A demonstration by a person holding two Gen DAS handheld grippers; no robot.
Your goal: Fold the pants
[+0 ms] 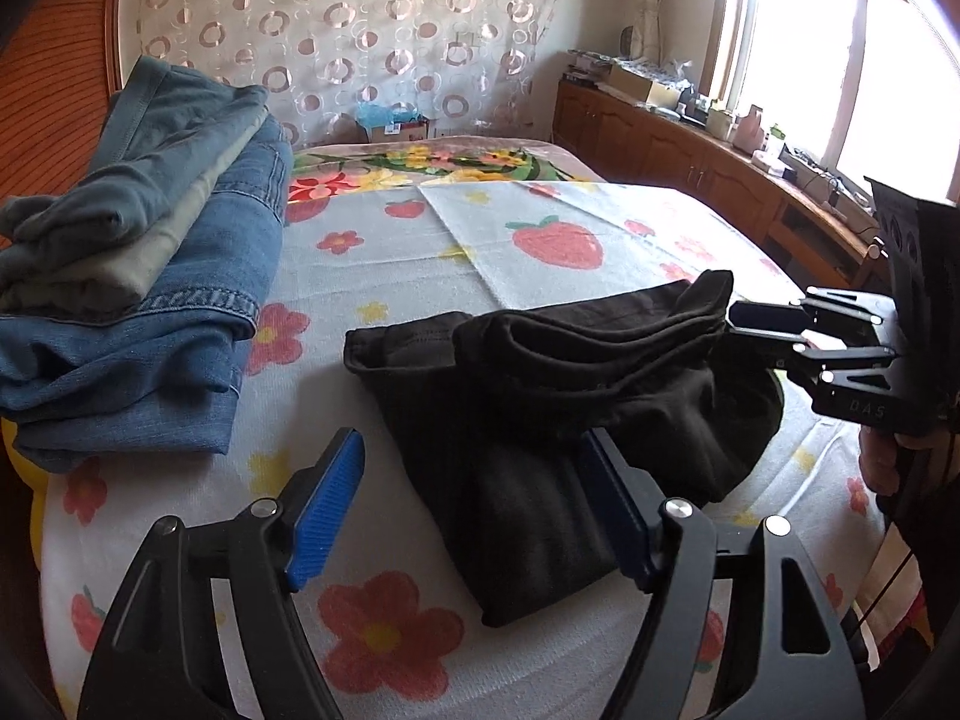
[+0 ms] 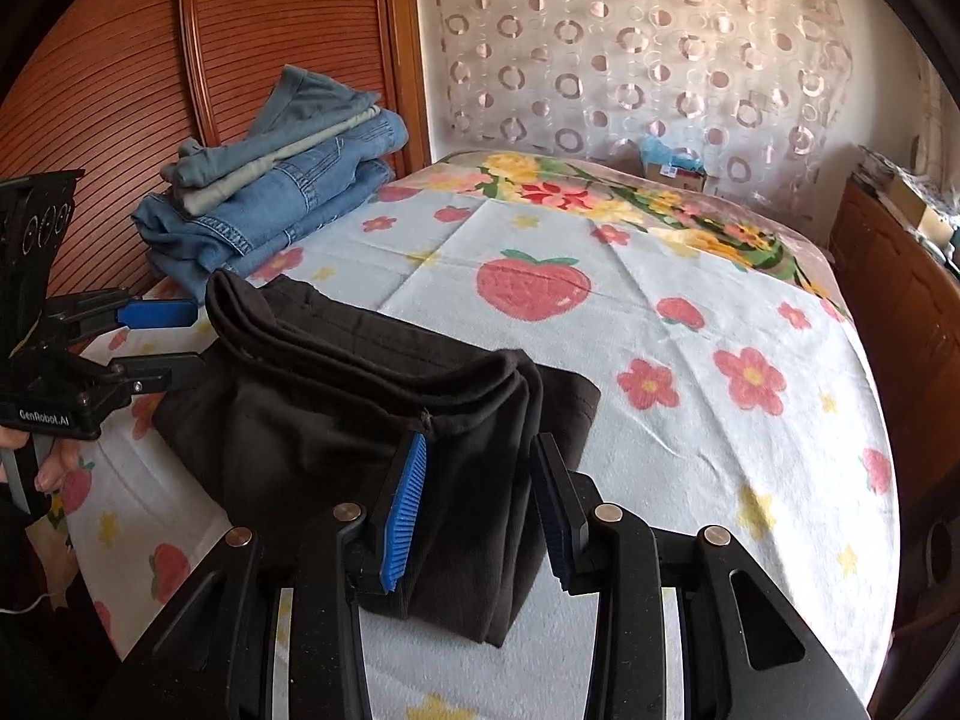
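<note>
Behind the black pants, right tool tips hidden

The black pants are showing as matt, soft knit cloth with faint ribbing, lying on a bedsheet that is reading as rough, towel-like printed cloth. The stack of folded clothes is presenting coarse blue denim with visible stitching under smoother grey-green cotton, while the wardrobe door behind is appearing as ribbed, semi-gloss brown wood. The left gripper and right gripper are showing matt black frames with shiny metal rivets and ridged blue rubbery pads.
</note>
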